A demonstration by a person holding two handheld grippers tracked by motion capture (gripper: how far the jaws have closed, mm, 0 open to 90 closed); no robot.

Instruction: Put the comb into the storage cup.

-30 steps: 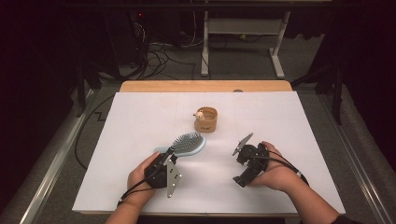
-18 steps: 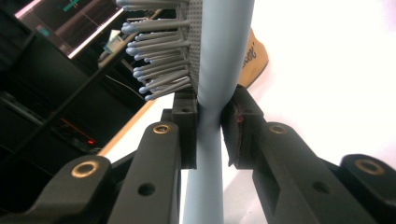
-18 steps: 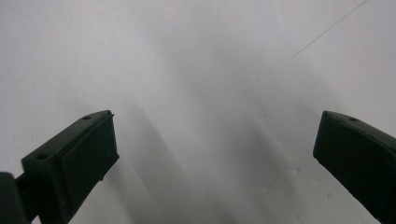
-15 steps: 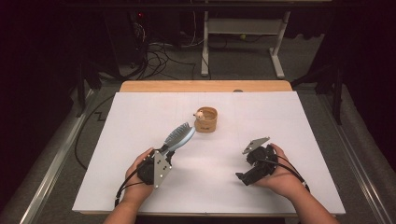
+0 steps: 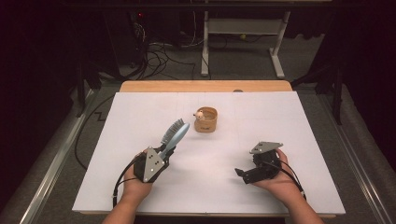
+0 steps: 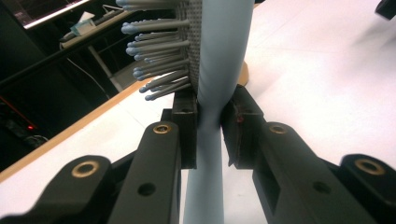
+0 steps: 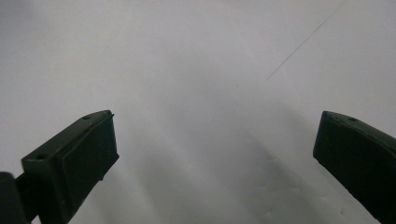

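Hairbrush (image 5: 174, 135): is being held above the white counter (image 5: 289, 121) by its handle, head tilted up and away toward the wooden cup (image 5: 206, 119), bristles facing left in the high view.
Left tongs (image 6: 208, 122): are being kept clamped on the pale blue handle just below the bristles, one pad on each side.
Right tongs (image 7: 215, 154): are being held wide apart over bare counter, nothing between the pads.
Wooden cup: is being left standing near the counter's middle, apart from the brush head.

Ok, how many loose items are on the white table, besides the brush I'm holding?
1: the wooden cup, standing upright mid-table, beyond the brush in the left gripper.
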